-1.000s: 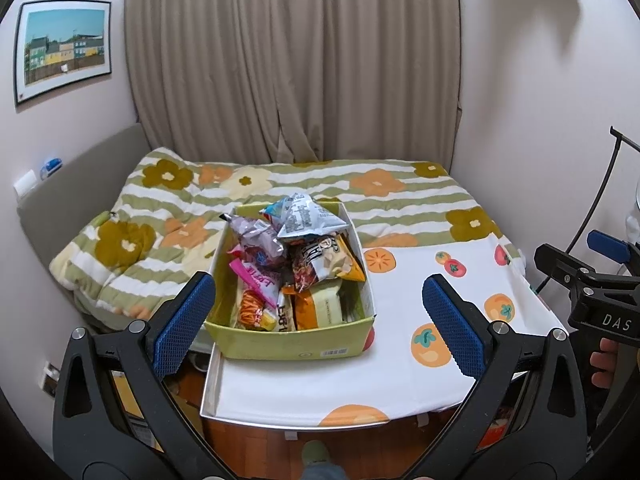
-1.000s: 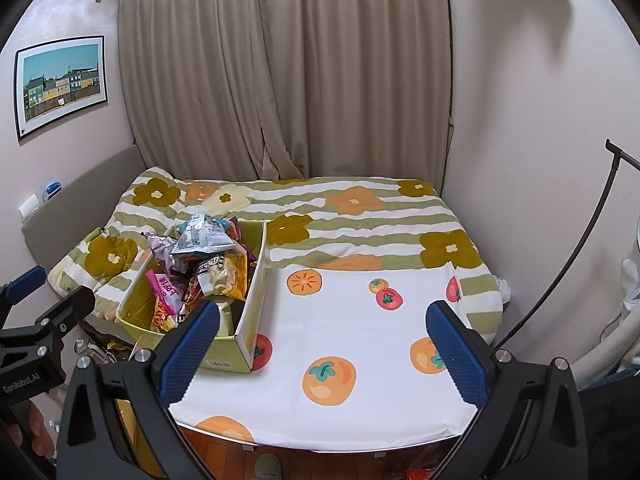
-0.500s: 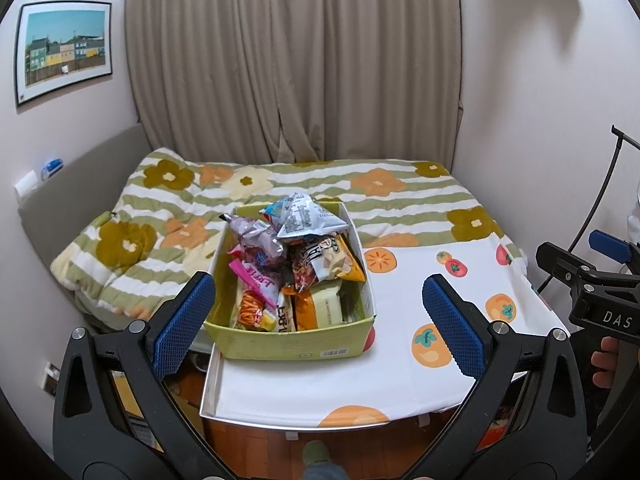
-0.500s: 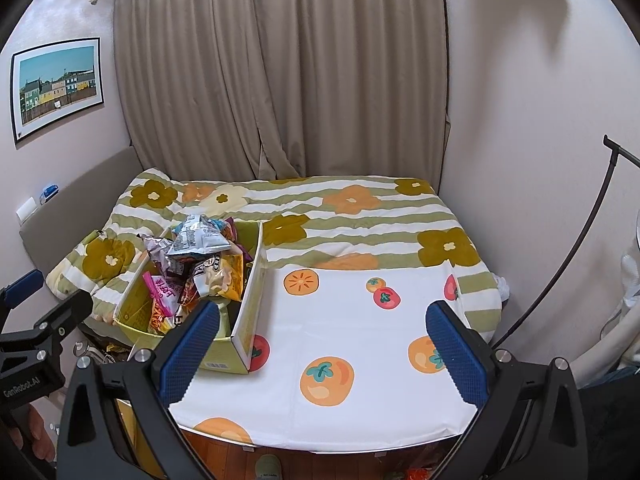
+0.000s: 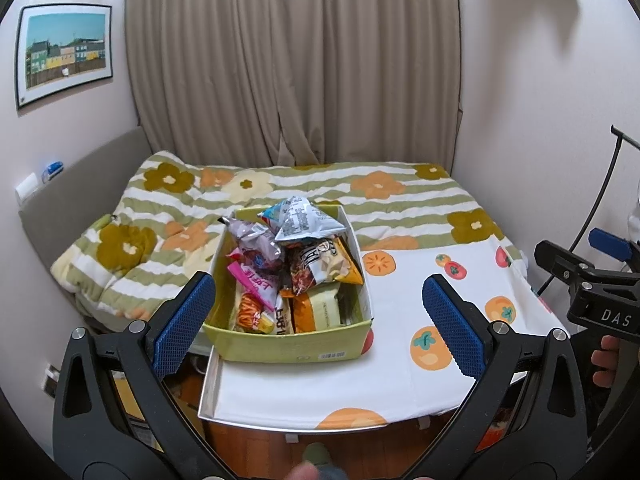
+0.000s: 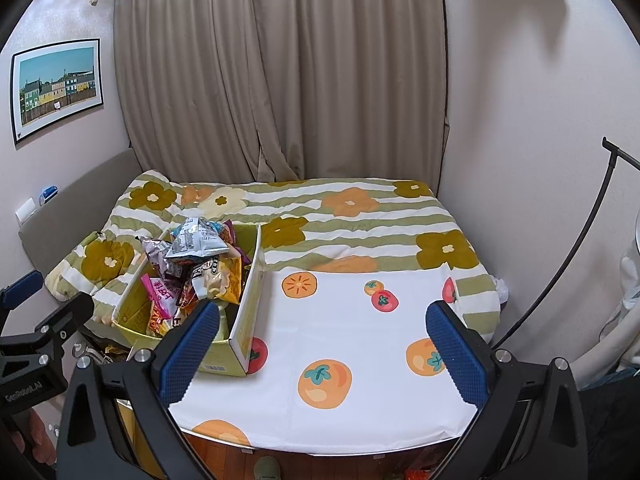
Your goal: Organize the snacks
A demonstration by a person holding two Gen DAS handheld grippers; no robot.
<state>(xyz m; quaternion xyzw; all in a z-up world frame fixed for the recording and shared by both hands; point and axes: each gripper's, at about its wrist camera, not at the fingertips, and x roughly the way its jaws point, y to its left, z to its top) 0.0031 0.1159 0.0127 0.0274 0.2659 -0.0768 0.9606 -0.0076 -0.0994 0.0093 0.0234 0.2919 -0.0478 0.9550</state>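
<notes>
The bed (image 6: pixel 360 216) fills the far part of the room under its striped, flowered quilt, with the curtain (image 5: pixel 296 64) hanging behind it; nearer stands the counter (image 6: pixel 344 320), covered by a white cloth printed with orange fruit, and most of that cloth lies bare on the right; on the counter's left part sits the green box (image 5: pixel 296 350), open-topped, and all the snacks I can see are inside it, heaped rather than ranged; a silver-grey bag (image 5: pixel 302 220) lies on top at the far end, a purple-and-silver packet (image 5: pixel 254 240) leans to its left, a yellow-orange chip bag (image 5: pixel 328 266) sits below, a pink packet (image 5: pixel 254 284) slants across the near left, and cream and orange packs (image 5: pixel 320 308) stand along the near wall; no snack lies loose on the cloth. As to progress, the scene fits two readings: the snacks gathered into the box as the tidy end, or a jumbled box waiting to be sorted out onto the bare cloth; one look cannot settle which. The left gripper (image 5: pixel 318 314) hovers near and above the box, its jaws spread wide and holding nothing; the right gripper (image 6: pixel 322 346) hangs over the bare cloth to the right, its jaws likewise spread and empty.
</notes>
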